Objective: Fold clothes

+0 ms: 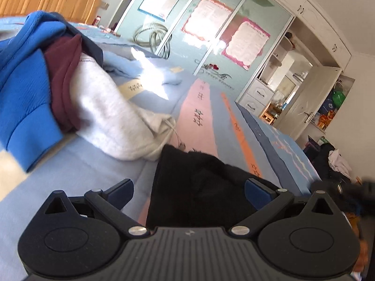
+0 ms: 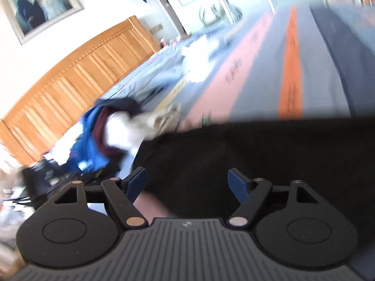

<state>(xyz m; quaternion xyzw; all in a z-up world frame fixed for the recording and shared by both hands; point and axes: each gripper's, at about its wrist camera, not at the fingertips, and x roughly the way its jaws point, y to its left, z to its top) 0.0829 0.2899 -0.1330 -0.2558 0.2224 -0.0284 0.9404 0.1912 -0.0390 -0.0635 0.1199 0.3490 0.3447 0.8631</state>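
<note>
Right now a black cloth (image 1: 196,187) lies on the bed (image 1: 93,164), close in front of both tools. In the left wrist view it sits at about 6 o'clock, and its far end is bunched up and a bit fuzzy. The left tool (image 1: 187,193) is wide open, with one blue pad on each side of the cloth. The pads do not seem to squeeze it. In the right wrist view the black cloth (image 2: 257,152) fills the low part from about 4 o'clock to 6 o'clock. The right tool (image 2: 187,183) is wide open too, and holds nothing. That picture is blurry, so small bits are hard to see.

At 10 o'clock in the left view there is a pile of other clothes: a blue top (image 1: 23,89), a dark red one (image 1: 63,79) and a grey one (image 1: 107,112).

The black cloth looks soft and floppy, and it is probably light. It should bend any way you pull it, and it will sag if you lift it by one spot only. It will not break. The bed cover looks smooth, so the cloth may slide when it is tugged. I think the best place to pinch is an edge or a corner, one tool at each end, so it stays flat.
</note>
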